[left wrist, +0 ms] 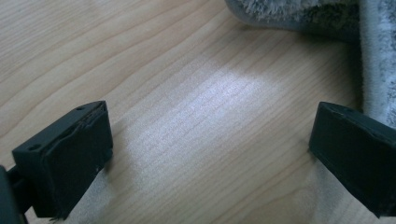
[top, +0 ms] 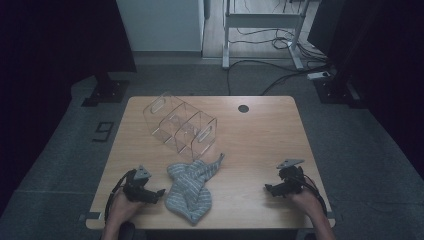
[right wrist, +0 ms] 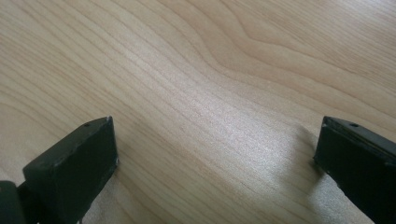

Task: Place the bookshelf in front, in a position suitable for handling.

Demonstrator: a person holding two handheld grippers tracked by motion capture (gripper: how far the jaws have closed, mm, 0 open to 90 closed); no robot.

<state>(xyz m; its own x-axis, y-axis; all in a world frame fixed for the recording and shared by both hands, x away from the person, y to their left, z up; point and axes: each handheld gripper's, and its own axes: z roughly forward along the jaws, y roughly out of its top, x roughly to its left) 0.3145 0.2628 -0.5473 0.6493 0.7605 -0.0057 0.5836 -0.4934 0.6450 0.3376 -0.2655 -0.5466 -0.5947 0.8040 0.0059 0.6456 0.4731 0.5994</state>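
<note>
Grey striped cloth (top: 190,187) is seen crumpled near the front edge of the wooden table (top: 260,135), just in front of a clear plastic organiser (top: 181,127) with several compartments, which stands empty. The left tool (top: 152,194) is held low just beside the cloth, its jaws spread wide with nothing between them; the cloth's fuzzy edge (left wrist: 373,70) lies close to one jaw. The right tool (top: 272,189) is rested well apart from the cloth, likewise wide open over bare wood. Such placement suggests a grasp of the cloth is being prepared, probably from the left.
</note>
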